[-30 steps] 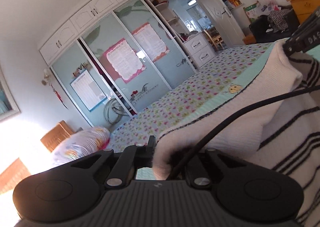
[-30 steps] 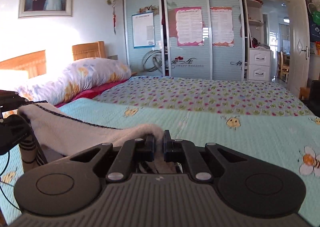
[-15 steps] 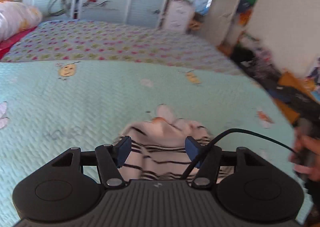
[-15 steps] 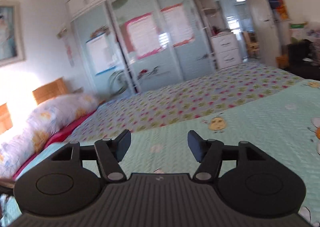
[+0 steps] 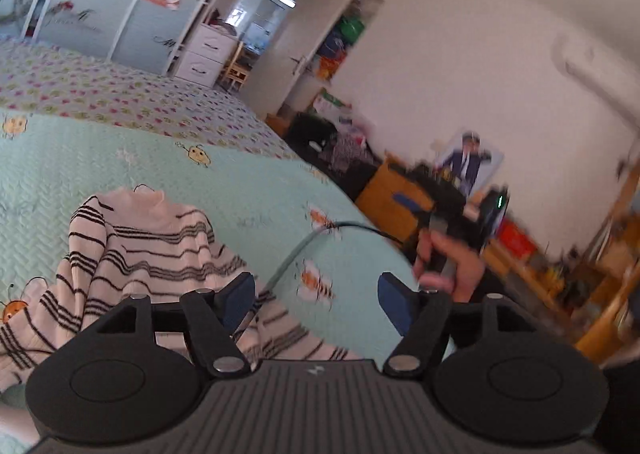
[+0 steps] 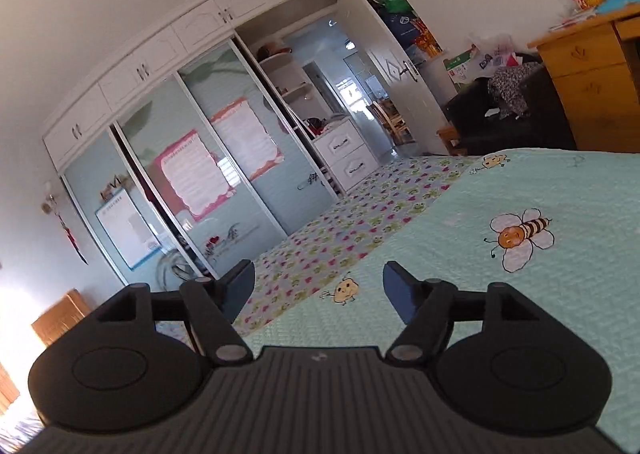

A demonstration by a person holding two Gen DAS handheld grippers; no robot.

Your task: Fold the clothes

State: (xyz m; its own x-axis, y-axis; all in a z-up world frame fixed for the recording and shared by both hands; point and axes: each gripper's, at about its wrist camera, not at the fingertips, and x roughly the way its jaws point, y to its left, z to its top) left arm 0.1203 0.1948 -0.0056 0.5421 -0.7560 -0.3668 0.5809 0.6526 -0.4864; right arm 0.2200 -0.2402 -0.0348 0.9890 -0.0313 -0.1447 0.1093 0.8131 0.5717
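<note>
Cream knitted sweater with thin black stripes point(image 5: 132, 254) lies bunched on the pale green quilted bedspread with bee prints point(image 5: 240, 190), left and near in the left wrist view. Folded collar end points far; the near part runs under the left gripper body. Folds are loose and uneven, so it reads as a dropped heap rather than a finished fold; task judged early or between folds.

Left gripper point(image 5: 316, 304) hovers just above the sweater's right near edge, jaws wide apart, nothing between them. Its blue pads straddle bare bedspread and a little striped hem. Camera tilts toward the bed's right edge; likely hanging free, not lining up a grasp.

A black cable point(image 5: 320, 238) arcs from the left gripper toward the person's right hand point(image 5: 448, 266), which grips the handle of the other tool beyond the bed edge, low and right.

Right gripper point(image 6: 318, 294) is also spread fully, empty, angled up across the bedspread toward the white wardrobe with glass sliding doors point(image 6: 208, 158). No sweater shows in its view, so it is turned away from the garment.
</note>
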